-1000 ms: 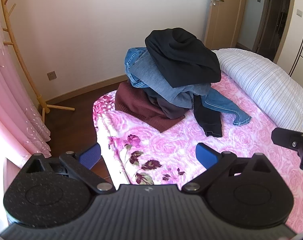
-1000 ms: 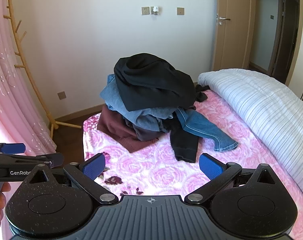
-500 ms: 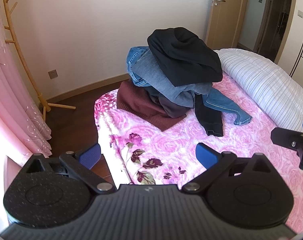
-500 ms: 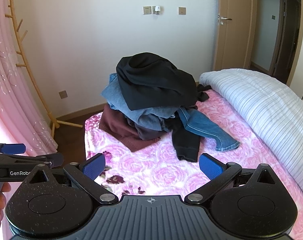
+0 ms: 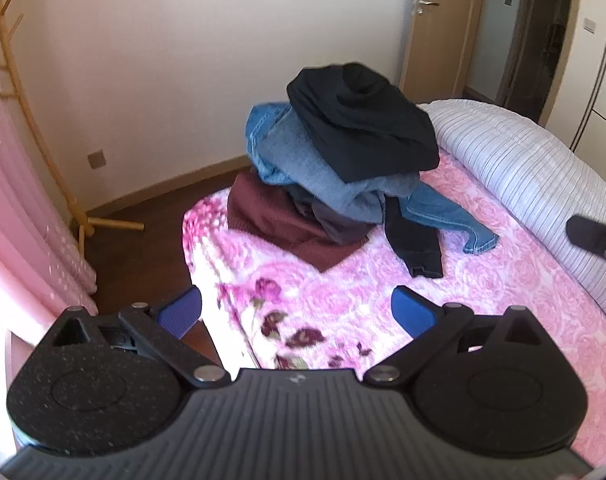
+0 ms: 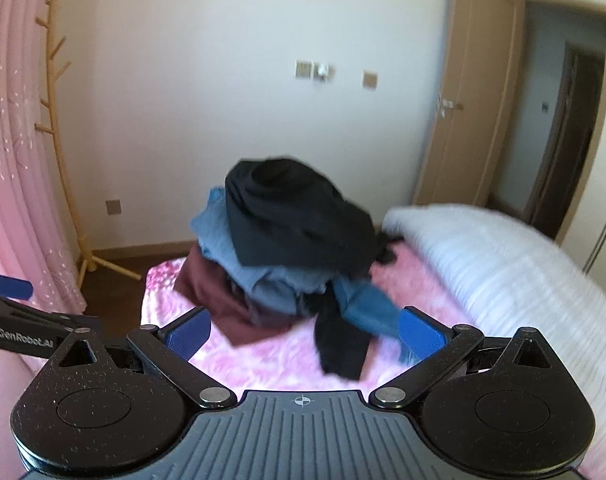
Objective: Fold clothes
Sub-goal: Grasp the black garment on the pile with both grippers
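Note:
A pile of clothes sits on the pink floral bed [image 5: 343,292]: a black garment [image 5: 359,120] on top, a grey-blue top [image 5: 319,176], blue jeans [image 5: 443,212], a maroon garment [image 5: 279,220] at the bottom and a black trouser leg [image 5: 419,244]. The pile also shows in the right wrist view, with the black garment [image 6: 295,216] on top. My left gripper [image 5: 297,312] is open and empty, short of the pile near the bed's corner. My right gripper [image 6: 303,332] is open and empty, facing the pile; this view is blurred.
A rolled white striped duvet [image 5: 535,176] lies along the right of the bed. A wooden coat rack [image 5: 43,132] and pink curtains [image 5: 19,216] stand at left. Dark wood floor [image 5: 143,240] lies beyond the bed's corner. A door [image 6: 463,108] is at back right.
The right gripper's view has tilted upward and moved toward the pile, which now sits lower and closer in it. The left gripper has shifted slightly. Both stay open.

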A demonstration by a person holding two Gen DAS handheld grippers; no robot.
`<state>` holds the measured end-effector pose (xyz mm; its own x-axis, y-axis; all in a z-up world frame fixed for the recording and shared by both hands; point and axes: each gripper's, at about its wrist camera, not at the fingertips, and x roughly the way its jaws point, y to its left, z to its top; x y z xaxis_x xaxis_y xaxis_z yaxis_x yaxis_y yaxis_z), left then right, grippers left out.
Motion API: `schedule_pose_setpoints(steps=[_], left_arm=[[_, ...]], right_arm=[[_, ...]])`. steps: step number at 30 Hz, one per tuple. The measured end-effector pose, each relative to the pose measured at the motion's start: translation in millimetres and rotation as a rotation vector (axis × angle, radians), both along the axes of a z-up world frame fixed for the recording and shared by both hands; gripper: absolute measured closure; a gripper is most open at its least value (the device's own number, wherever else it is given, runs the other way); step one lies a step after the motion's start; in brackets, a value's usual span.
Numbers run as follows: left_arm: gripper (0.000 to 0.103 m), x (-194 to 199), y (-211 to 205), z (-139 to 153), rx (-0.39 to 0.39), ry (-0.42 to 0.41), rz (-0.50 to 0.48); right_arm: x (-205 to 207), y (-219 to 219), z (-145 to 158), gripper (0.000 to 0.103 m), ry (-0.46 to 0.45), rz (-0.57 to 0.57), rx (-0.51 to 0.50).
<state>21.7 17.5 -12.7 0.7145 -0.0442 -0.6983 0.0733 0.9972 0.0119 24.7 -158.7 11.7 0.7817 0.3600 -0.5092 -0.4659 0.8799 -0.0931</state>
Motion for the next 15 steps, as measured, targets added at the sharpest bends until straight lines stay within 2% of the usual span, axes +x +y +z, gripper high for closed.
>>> schedule_pose_setpoints(steps=[5,10,13,15], left_arm=[[0.003,39,3,5,0.080,-0.084,-0.118],[0.003,79,6,10,0.160,-0.167,-0.237],[0.003,128,1,2,0.180,-0.183,-0.329],[0.003,162,-7,-7,0.213,-0.203,-0.413]], right_arm=[[14,-3,-2,0.001,-0.058,0.035,-0.010],[56,14,-14,0.001,-0.094,0.092,-0.110],[82,24,-22,0.001,-0.113,0.125,-0.170],[116,37,-33,0.001,-0.091,0.128,-0.206]])
